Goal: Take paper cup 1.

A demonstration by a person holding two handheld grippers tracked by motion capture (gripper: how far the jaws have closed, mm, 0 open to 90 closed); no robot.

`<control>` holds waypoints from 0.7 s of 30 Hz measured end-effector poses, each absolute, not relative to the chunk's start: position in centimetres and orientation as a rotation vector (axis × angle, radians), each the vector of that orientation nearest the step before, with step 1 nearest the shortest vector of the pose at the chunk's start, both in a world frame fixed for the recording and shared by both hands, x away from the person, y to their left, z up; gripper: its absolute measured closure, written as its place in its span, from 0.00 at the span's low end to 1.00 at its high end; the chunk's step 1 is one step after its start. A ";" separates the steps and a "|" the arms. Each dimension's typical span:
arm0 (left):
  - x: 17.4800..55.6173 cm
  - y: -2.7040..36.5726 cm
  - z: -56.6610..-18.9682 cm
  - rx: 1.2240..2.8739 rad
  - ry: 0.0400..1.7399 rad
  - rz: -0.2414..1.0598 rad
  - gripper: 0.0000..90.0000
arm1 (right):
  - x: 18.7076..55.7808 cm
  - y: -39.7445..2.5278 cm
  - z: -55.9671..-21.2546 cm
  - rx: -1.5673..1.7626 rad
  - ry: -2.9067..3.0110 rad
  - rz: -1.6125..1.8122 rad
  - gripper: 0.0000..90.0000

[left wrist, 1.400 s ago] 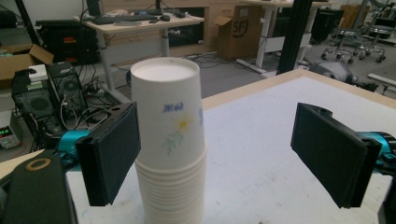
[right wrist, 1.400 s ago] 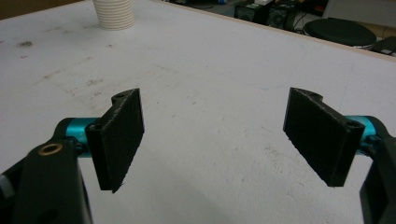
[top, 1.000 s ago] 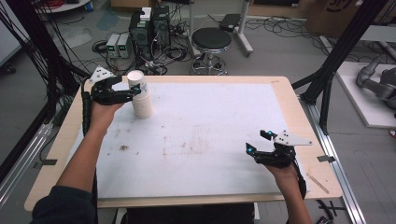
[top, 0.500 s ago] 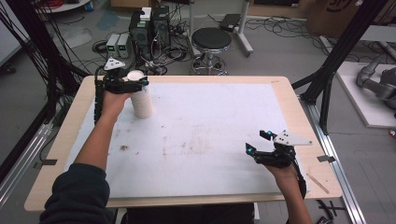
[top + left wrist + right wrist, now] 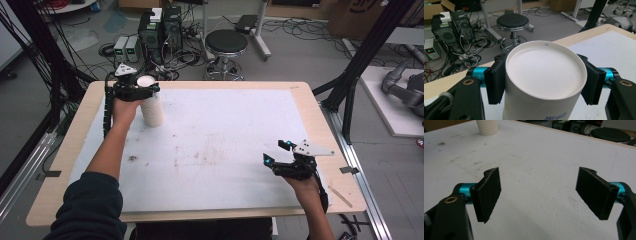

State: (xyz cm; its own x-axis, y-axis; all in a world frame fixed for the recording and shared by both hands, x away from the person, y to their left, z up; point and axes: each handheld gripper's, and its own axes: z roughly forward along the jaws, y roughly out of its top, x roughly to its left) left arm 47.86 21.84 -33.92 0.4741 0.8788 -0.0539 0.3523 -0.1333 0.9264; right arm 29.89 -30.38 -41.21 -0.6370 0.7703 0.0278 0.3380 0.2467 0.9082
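Left gripper (image 5: 150, 90) pinching top of inverted paper cup stack (image 5: 151, 106) near far left corner of worktop (image 5: 225, 125), pads (image 5: 495, 80) pressed on both sides just under upturned base; hand shifted slightly toward far edge over last second, stack carried along, probably mid reposition or lift. Right gripper (image 5: 277, 152) idle near right front edge, jaws spread wide, nothing between, unmoved

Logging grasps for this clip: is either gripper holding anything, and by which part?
The left gripper clamps the stack of upside-down paper cups by the top cup's sides. The right gripper holds nothing.
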 end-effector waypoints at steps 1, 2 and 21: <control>47.8 21.9 -33.9 1.709 1.058 0.650 0.36 | 29.9 -30.3 -41.2 1.013 2.101 1.365 0.23; 47.8 21.9 -33.8 1.702 1.057 0.651 0.36 | 29.9 -30.3 -41.2 1.008 2.102 1.364 0.23; 47.1 22.7 -31.8 1.614 1.030 0.643 0.37 | 30.0 -30.1 -41.4 1.011 2.119 1.365 0.23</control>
